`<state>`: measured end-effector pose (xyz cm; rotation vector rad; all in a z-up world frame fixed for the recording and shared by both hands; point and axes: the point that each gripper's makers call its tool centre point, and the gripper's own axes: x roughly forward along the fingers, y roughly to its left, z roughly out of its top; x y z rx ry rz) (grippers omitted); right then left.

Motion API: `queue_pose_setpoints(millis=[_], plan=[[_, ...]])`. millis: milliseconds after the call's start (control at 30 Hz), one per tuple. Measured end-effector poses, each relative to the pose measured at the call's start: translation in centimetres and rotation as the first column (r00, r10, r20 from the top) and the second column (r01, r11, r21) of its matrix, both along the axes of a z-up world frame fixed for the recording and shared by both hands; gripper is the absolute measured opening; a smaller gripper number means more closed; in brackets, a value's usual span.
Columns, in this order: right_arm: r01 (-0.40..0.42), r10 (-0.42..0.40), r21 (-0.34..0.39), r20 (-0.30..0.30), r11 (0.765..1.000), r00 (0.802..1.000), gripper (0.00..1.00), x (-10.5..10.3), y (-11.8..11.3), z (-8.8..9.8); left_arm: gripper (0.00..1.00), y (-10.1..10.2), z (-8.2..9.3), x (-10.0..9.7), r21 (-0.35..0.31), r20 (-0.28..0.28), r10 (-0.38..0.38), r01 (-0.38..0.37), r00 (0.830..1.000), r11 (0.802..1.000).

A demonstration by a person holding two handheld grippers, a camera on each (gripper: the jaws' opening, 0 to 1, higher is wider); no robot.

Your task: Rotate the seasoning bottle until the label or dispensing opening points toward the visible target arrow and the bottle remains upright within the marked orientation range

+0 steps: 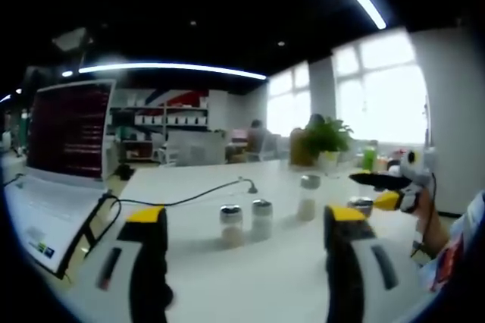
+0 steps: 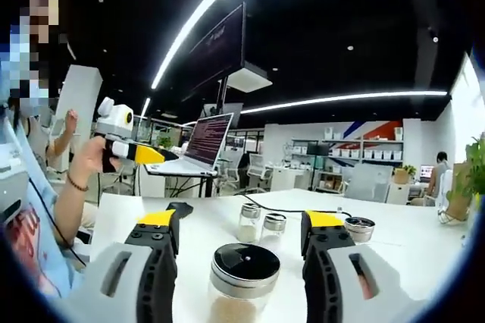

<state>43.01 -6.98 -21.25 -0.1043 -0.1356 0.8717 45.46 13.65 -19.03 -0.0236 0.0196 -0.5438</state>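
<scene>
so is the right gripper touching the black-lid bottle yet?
Apart. In the right gripper view the bottle stands between the open right gripper jaws, with white table showing on both sides.

In the right gripper view, the nearest seasoning bottle (image 2: 243, 281) is running off the bottom edge between the right tool's (image 2: 242, 241) jaws, so its base and any label are staying out of sight. In the left gripper view, the three small bottles (image 1: 261, 221) on the desk (image 1: 250, 277) are showing too blurred to tell label or opening direction, and the laptop (image 1: 57, 179) is being cut by the left edge. The other tool (image 1: 379, 186), entering from the right, is reading too blurred to tell how its jaws are standing.
</scene>
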Motion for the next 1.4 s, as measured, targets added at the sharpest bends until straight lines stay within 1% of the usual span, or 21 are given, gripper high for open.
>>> queue_pose_setpoints(millis=[67, 133, 300, 400, 433, 533, 600, 667, 733, 800, 867, 900, 967, 1000, 1033, 1133, 1200, 1233, 1267, 1300, 1400], plan=[[-0.044, 0.045, -0.031, 0.007, 0.999, 0.999, 0.67, -0.3, 0.0, -0.3, 0.90, 0.1, 0.0, 0.0, -0.001, 0.001, 0.001, -0.001, 1.000, 1.000], [-0.080, 0.080, -0.071, -0.004, 0.994, 0.997, 0.67, -0.4, -0.5, -1.0, 0.90, 0.2, 0.1, -0.1, -0.002, 0.003, 0.004, -0.004, 1.000, 1.000], [-0.110, 0.108, -0.084, -0.029, 0.990, 0.994, 0.67, -0.5, -1.5, -1.8, 0.90, 0.4, 0.1, 0.0, -0.002, 0.001, 0.010, -0.010, 1.000, 1.000], [-0.125, 0.125, -0.093, -0.008, 0.988, 0.992, 0.67, -0.4, -1.5, -1.6, 0.90, 0.3, 0.1, 0.0, -0.003, 0.002, 0.007, -0.007, 1.000, 1.000], [-0.143, 0.142, -0.096, -0.017, 0.985, 0.990, 0.67, -0.4, -1.4, -1.9, 0.90, 0.3, 0.1, -0.1, -0.003, 0.003, 0.006, -0.006, 1.000, 1.000], [-0.189, 0.183, -0.081, -0.078, 0.979, 0.980, 0.66, -0.9, -1.6, -3.1, 0.90, 0.5, 0.2, 0.0, -0.006, 0.006, 0.011, -0.011, 1.000, 1.000], [-0.208, 0.203, -0.037, -0.116, 0.977, 0.972, 0.63, -0.9, -2.1, -3.6, 0.90, 0.5, 0.2, 0.0, -0.006, 0.006, 0.013, -0.012, 1.000, 1.000], [-0.212, 0.206, -0.036, -0.118, 0.977, 0.971, 0.59, -0.7, -2.6, -3.7, 0.90, 0.5, 0.2, 0.0, -0.005, 0.006, 0.009, -0.009, 1.000, 1.000], [-0.200, 0.194, -0.047, -0.118, 0.979, 0.974, 0.58, -0.5, -2.8, -3.9, 0.90, 0.3, 0.2, 0.0, -0.001, 0.007, 0.004, -0.004, 1.000, 1.000], [-0.200, 0.192, -0.052, -0.122, 0.978, 0.974, 0.58, -0.3, -2.7, -4.1, 0.90, 0.2, 0.3, -0.1, 0.001, 0.011, 0.001, -0.001, 1.000, 1.000], [-0.214, 0.206, -0.046, -0.135, 0.976, 0.969, 0.56, -0.3, -2.2, -4.3, 0.90, 0.1, 0.3, 0.0, 0.002, 0.012, -0.002, 0.002, 1.000, 1.000], [-0.208, 0.201, -0.041, -0.133, 0.977, 0.971, 0.54, -0.1, -2.0, -4.3, 0.90, 0.1, 0.3, 0.1, 0.002, 0.011, -0.003, 0.003, 1.000, 1.000], [-0.191, 0.187, -0.032, -0.104, 0.981, 0.977, 0.49, 0.5, -1.7, -4.1, 0.90, 0.0, 0.2, 0.4, 0.005, 0.006, -0.006, 0.006, 1.000, 1.000], [-0.195, 0.191, -0.031, -0.108, 0.980, 0.976, 0.49, 0.7, -1.5, -4.2, 0.90, 0.0, 0.1, 0.4, 0.006, 0.004, -0.007, 0.007, 1.000, 1.000], [-0.216, 0.210, -0.029, -0.133, 0.976, 0.969, 0.49, 0.6, -1.0, -4.5, 0.90, 0.0, 0.1, 0.4, 0.006, 0.003, -0.007, 0.007, 1.000, 1.000], [-0.228, 0.222, -0.021, -0.154, 0.974, 0.963, 0.49, 0.7, -0.6, -5.1, 0.90, -0.2, 0.2, 0.4, 0.009, 0.006, -0.011, 0.011, 1.000, 1.000], [-0.222, 0.215, -0.019, -0.172, 0.975, 0.961, 0.42, 1.0, -0.7, -5.5, 0.90, -0.3, 0.3, 0.3, 0.009, 0.009, -0.016, 0.016, 1.000, 1.000], [-0.236, 0.229, -0.016, -0.176, 0.972, 0.957, 0.39, 0.8, -0.6, -5.6, 0.90, -0.3, 0.3, 0.3, 0.009, 0.010, -0.017, 0.017, 1.000, 1.000], [-0.232, 0.225, -0.016, -0.187, 0.973, 0.956, 0.39, 0.6, -0.7, -5.8, 0.90, -0.3, 0.3, 0.3, 0.010, 0.010, -0.018, 0.018, 1.000, 1.000], [-0.234, 0.225, -0.031, -0.168, 0.972, 0.960, 0.39, 0.5, -0.6, -5.8, 0.90, -0.3, 0.3, 0.4, 0.007, 0.009, -0.018, 0.018, 1.000, 1.000], [-0.227, 0.217, -0.042, -0.171, 0.973, 0.961, 0.39, 0.4, -0.4, -5.9, 0.90, -0.3, 0.2, 0.6, -0.013, 0.004, -0.010, 0.010, 1.000, 1.000]])
